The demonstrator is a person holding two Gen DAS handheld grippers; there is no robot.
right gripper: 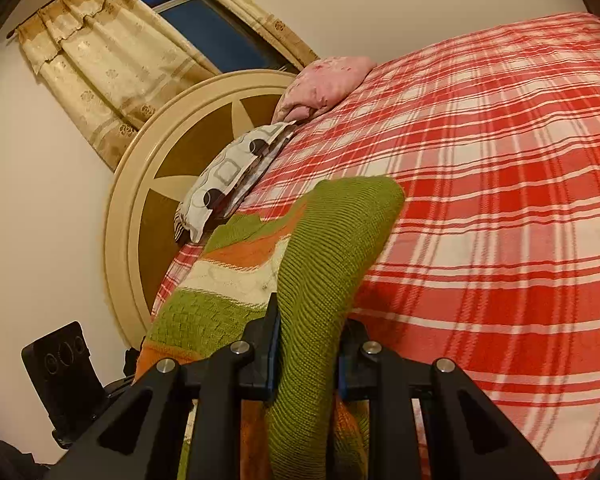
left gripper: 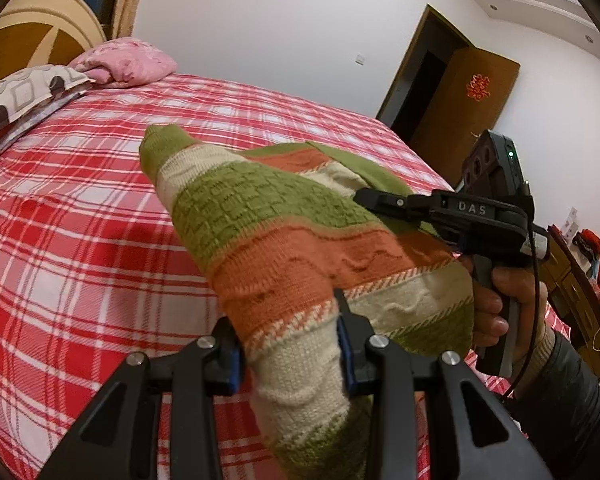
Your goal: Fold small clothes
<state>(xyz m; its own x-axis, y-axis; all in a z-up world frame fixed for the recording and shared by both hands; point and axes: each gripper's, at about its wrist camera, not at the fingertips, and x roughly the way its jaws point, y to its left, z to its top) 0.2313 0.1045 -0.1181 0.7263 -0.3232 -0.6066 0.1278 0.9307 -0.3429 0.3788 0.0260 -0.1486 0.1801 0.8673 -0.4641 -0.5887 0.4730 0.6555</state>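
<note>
While held above the bed [left gripper: 80, 216], both hand-held grippers, left [left gripper: 292, 344] and right [right gripper: 308, 344], clench the striped sweater [left gripper: 284, 216]

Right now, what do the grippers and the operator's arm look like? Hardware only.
Both grippers are matte black with silver screw heads and blue pads inside the fingers. The right gripper carries white "DAS" lettering, a black cable looping down from its body, a green LED on the rear unit. The right hand is bare; the sleeve is dark with a beige cuff.

On my feeds: bed with red-and-white plaid sheet [left gripper: 80, 220]; pink pillow [left gripper: 128, 62] and a circle-patterned pillow [left gripper: 24, 96] against the round tan headboard [right gripper: 156, 168]; beige curtains [right gripper: 100, 68] flanking a dark window [right gripper: 204, 20]; open brown door [left gripper: 472, 108].
</note>
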